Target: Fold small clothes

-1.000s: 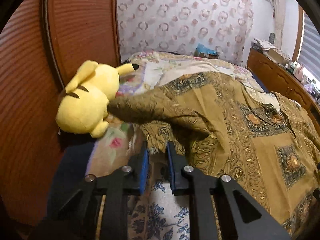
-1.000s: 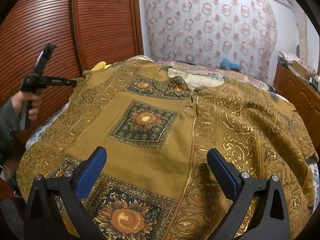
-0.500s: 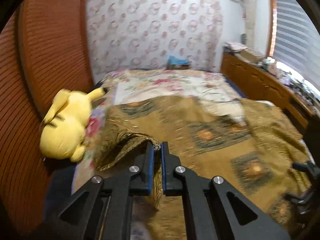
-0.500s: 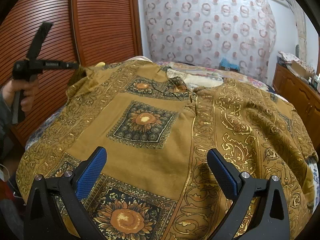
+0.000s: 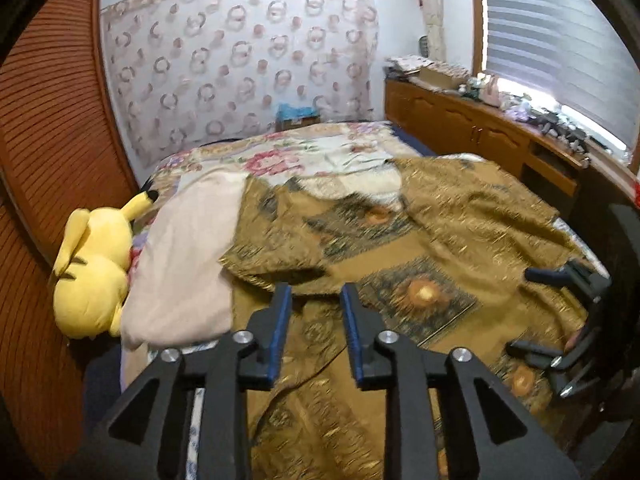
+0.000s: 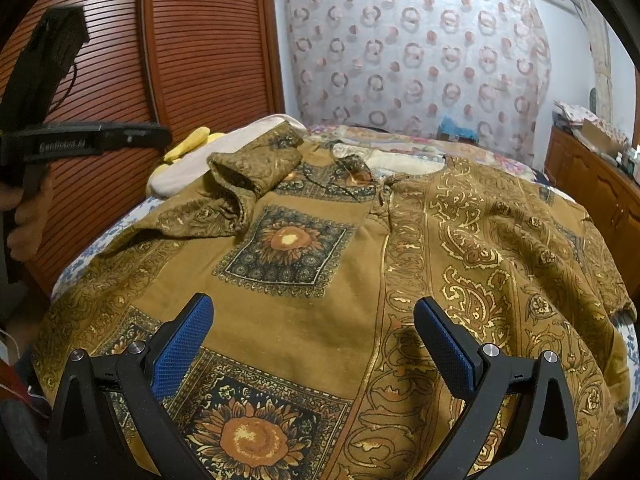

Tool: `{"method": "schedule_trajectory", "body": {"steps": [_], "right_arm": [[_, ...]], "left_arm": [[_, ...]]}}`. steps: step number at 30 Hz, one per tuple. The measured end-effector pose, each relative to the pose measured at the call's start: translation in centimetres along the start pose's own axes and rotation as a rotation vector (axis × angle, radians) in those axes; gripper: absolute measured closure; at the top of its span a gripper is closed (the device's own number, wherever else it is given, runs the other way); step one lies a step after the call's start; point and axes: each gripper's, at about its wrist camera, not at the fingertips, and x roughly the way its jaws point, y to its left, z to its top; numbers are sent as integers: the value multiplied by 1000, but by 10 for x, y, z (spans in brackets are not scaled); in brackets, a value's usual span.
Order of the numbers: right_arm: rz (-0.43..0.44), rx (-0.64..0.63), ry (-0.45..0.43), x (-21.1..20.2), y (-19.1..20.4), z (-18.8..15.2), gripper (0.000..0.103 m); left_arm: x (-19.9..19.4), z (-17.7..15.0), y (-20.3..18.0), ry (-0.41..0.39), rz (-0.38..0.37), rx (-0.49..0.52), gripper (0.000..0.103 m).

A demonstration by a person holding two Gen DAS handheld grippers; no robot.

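Observation:
A mustard-brown shirt (image 6: 320, 312) with sunflower squares and gold paisley lies spread on the bed. Its left sleeve (image 6: 248, 168) is folded inward and rests crumpled on the shirt's upper left. In the left wrist view that sleeve (image 5: 272, 264) lies just beyond my left gripper (image 5: 314, 292), whose jaws are opening with nothing between them. The left gripper (image 6: 152, 136) shows at the left edge of the right wrist view, held in a hand (image 6: 28, 216). My right gripper (image 6: 314, 312) hovers open over the shirt's lower front and grips nothing. It also shows in the left wrist view, right gripper (image 5: 524, 312).
A yellow plush toy (image 5: 92, 276) and a beige pillow (image 5: 188, 256) lie at the bed's left edge, against a slatted wooden door (image 6: 208, 52). A floral bedspread (image 5: 288, 156) covers the far half of the bed. A cluttered wooden dresser (image 5: 480, 136) runs along the right.
The left gripper carried the sleeve up and across toward the shirt's middle, then let go; the sleeve now lies folded on the shirt. The right gripper stayed put.

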Motion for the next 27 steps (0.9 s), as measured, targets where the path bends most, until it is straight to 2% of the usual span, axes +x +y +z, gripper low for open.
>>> {"method": "schedule_trajectory", "body": {"steps": [3,7,14,19,25,27], "right_arm": [[1,1,1,0,0,0,1],[-1,0,6,1,1,0,1],[-1,-1,8,1,0,0,1],[-1,-2,10,2,2,0,1],[4,-1,16,2,3,-1,1],[8,-2,25,4,3,-1,1]], "left_arm": [[10,-13,7,37,-4,-15,58],[31,-33,17,97,-11,-48,46],[65,-60,25,194,13,-77,43],[63,-67,26,142,8,-88,42],[62,-70,28,135,5,-92,39],[62,-70,29,139,13,-95,33]]}}
